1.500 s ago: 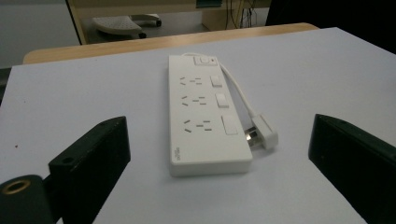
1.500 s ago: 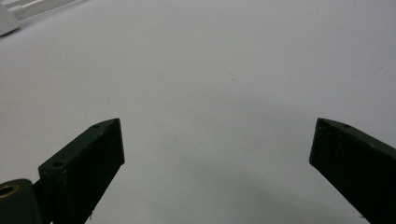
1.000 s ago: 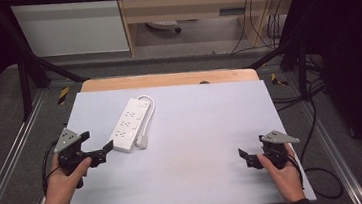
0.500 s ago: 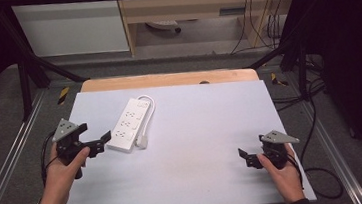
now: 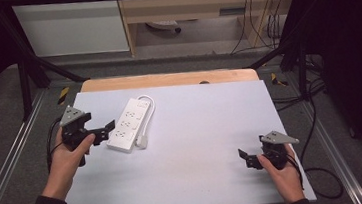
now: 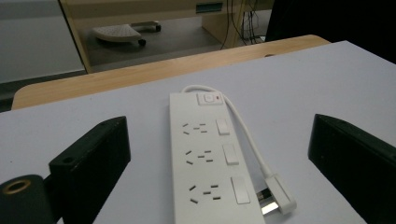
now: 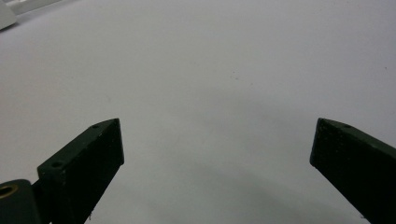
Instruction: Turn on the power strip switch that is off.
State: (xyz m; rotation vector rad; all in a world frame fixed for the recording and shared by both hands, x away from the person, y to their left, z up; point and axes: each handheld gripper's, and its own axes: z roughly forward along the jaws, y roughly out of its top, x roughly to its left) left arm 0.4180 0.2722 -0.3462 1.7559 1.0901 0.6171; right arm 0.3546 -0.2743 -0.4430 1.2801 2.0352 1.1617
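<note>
Left gripper [image 5: 105,131], fingers spread wide, at the white power strip [image 5: 128,125] near the bench's left edge; right gripper [image 5: 244,158] likewise released.

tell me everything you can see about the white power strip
The power strip is a long white bar, plastic by its look, lying flat on the pale table, left of centre and angled. It has three sockets in a row, each with its own white switch beside it, and a main button with a small red mark at the far end. Its short white cord loops from that end down one side to a flat plug resting by the near end. The left gripper is open, close to it, not clearly touching.
</note>
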